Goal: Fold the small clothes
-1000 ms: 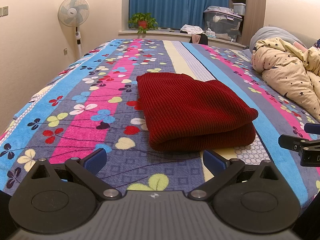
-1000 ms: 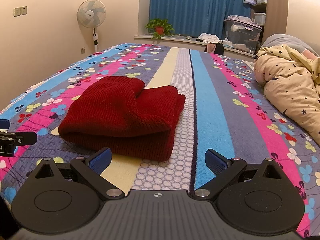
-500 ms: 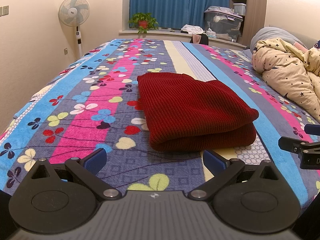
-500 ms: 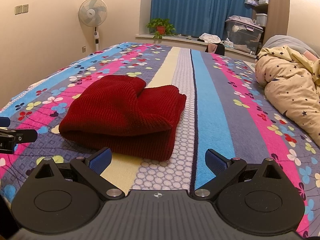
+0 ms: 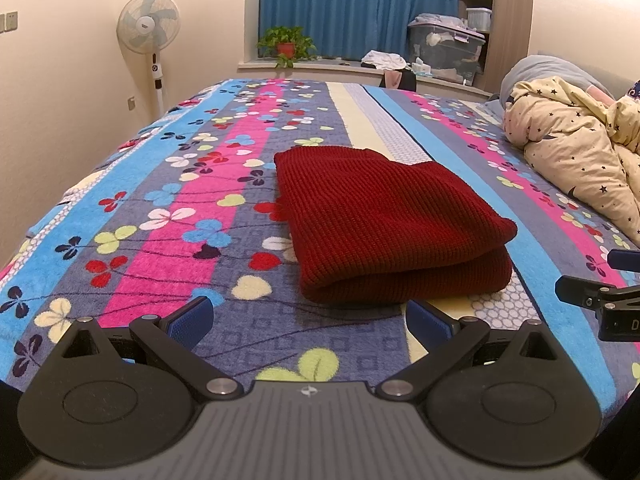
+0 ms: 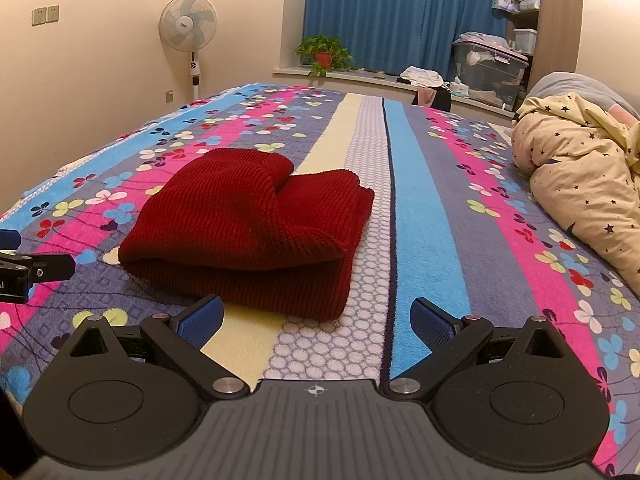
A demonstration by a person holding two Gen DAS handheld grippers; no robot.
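Red knit garment (image 5: 384, 224) folded | starred quilt (image 5: 576, 164) well apart

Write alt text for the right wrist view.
A folded dark red knitted garment lies on a bed covered by a striped, flower-patterned blanket. The right tool hangs open just short of it, holding nothing. A cream star-print duvet is bunched at the right.
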